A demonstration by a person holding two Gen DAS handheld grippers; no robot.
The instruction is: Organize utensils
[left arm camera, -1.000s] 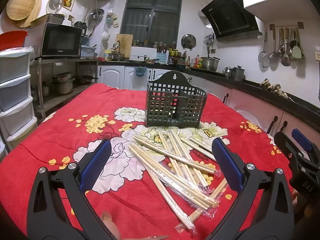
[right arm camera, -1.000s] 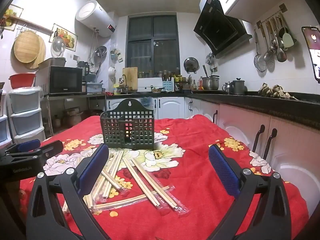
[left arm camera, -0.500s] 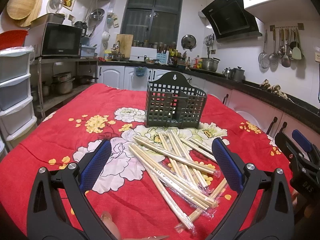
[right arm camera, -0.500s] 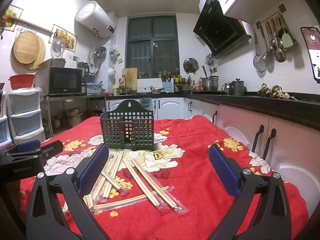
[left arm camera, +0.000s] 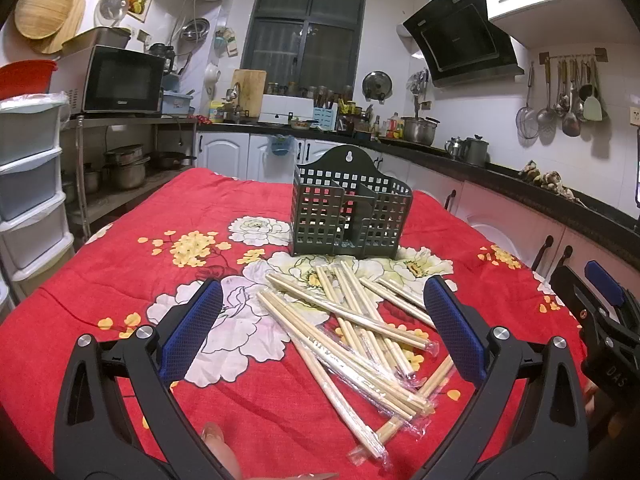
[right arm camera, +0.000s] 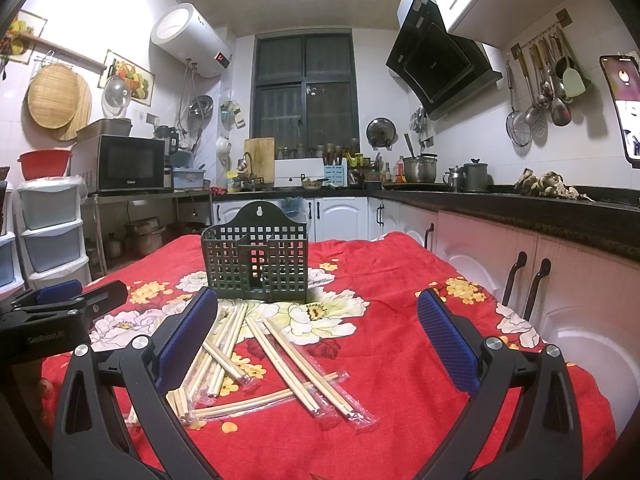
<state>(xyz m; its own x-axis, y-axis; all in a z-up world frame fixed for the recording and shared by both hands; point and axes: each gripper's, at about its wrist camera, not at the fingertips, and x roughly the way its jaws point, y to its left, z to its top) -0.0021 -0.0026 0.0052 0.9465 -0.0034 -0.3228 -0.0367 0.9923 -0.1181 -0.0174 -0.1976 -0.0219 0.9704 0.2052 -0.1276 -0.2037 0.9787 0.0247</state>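
Nothing has been picked up yet; by the look of things, the task stands at its opening step, with every wrapped pair still to be gathered.

The left gripper (left arm camera: 322, 322) is held above the red flowered tablecloth (left arm camera: 132, 256) with its blue pads wide apart and nothing between them. Just ahead of it, and partly framed between its fingers, a loose heap of plastic-wrapped chopsticks (left arm camera: 352, 332) is spread in crossed directions. Beyond the heap, further forward, the dark green slotted utensil holder (left arm camera: 350, 216) is seen standing upright, its compartments apparently empty.

The right gripper (right arm camera: 318, 330) is likewise held open and empty. From it the chopsticks (right arm camera: 256, 356) are found ahead and toward its left finger, and the utensil holder (right arm camera: 256, 258) stands ahead and slightly left, beyond them.

For the next move, one wrapped pair would probably have to be singled out at the edge of the heap, since the pairs overlap. A low approach with the fingers straddling the pair across its length would be called for, and the slippery wrapping may let it twist in the grasp.
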